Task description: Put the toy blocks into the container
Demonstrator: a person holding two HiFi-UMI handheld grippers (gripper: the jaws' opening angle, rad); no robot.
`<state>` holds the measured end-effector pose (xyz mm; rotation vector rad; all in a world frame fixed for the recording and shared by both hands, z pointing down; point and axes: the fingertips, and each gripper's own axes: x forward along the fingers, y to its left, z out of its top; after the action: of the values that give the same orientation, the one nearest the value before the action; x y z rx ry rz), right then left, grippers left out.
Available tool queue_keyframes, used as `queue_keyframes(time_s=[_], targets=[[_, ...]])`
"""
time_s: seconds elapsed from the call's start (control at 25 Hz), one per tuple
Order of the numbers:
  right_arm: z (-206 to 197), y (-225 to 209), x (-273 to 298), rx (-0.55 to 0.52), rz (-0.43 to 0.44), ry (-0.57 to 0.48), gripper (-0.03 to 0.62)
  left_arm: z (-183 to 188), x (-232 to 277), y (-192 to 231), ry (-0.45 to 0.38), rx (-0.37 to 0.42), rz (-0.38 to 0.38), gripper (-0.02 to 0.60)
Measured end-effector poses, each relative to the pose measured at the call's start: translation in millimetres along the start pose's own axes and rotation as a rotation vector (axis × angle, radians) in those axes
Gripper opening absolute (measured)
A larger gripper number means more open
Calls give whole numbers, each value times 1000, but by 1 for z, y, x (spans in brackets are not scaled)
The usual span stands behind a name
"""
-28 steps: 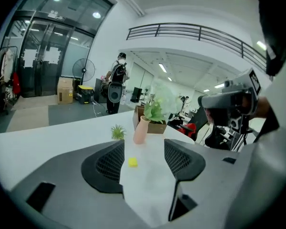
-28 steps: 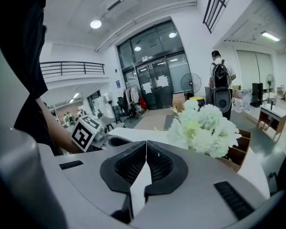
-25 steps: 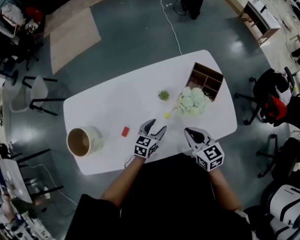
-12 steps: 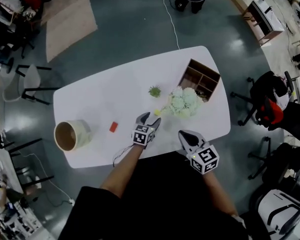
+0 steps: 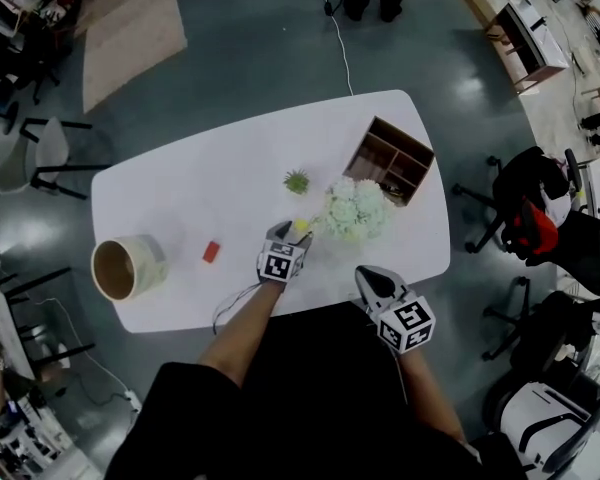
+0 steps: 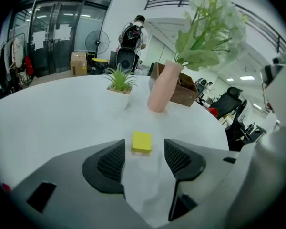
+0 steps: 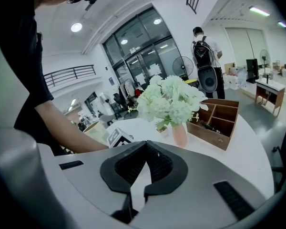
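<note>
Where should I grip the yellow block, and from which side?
I'd take the yellow block by its two side faces. It lies flat on the table, roughly squared to the open left tool, so come from the near side, low, one pad on each face.

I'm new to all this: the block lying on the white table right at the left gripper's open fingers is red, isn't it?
Not red: that block is yellow, as the left gripper view shows. The rest is right: it lies on the white table, right at the left gripper's open fingers.
</note>
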<state>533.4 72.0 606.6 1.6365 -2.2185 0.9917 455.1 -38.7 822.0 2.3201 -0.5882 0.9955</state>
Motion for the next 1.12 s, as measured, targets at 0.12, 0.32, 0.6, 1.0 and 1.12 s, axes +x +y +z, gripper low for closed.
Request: queue_keyframes(time_s=[0.12,0.32,0.6,1.0,1.12], targets=[[-2,-4,0,47,1,-5,0,0,1,3,0,15,43,236],[-4,-5,2,59,6,10,0,0,1,2,4,23,75,234],[-9,-8,5,163,19,3,0,-4,1,6,52,65,110,172],[-13,-9,11,146,15,-3,0,-9,-5,13,76,63,110,123],[-12,-3,14,144,14,-6,0,-16,-18,23,75,66,122,123]])
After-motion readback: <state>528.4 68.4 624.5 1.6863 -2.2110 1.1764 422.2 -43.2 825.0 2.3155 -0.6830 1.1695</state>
